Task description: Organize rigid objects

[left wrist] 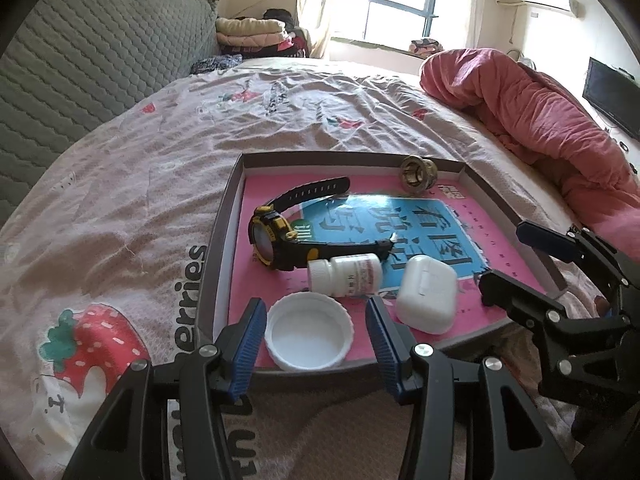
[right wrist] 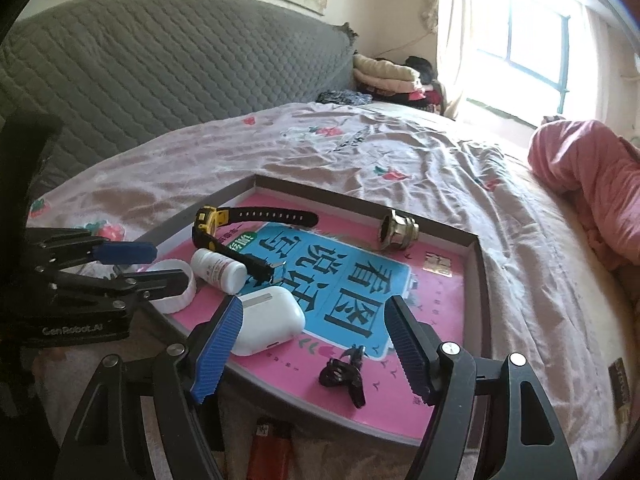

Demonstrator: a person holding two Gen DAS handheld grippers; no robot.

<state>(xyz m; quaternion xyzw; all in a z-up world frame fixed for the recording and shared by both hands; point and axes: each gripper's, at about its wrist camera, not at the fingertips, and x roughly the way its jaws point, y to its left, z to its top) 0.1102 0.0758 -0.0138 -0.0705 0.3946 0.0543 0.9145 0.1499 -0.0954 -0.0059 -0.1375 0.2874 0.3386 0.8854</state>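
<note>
My left fingers (left wrist: 316, 338) spread, white lid (left wrist: 309, 331) lying between them, untouched. Right fingers (right wrist: 316, 344) spread; earbud case (right wrist: 269, 326) beside the left pad.

Tray (left wrist: 236, 184) on bed (left wrist: 120, 184); in tray: watch (left wrist: 276, 236), bottle (left wrist: 344, 274), cap (left wrist: 308, 332), earbud case (left wrist: 428, 294).

Bright daylight from blown-out window (right wrist: 532, 52), strong fisheye warping, dark vignetted corners.
</note>
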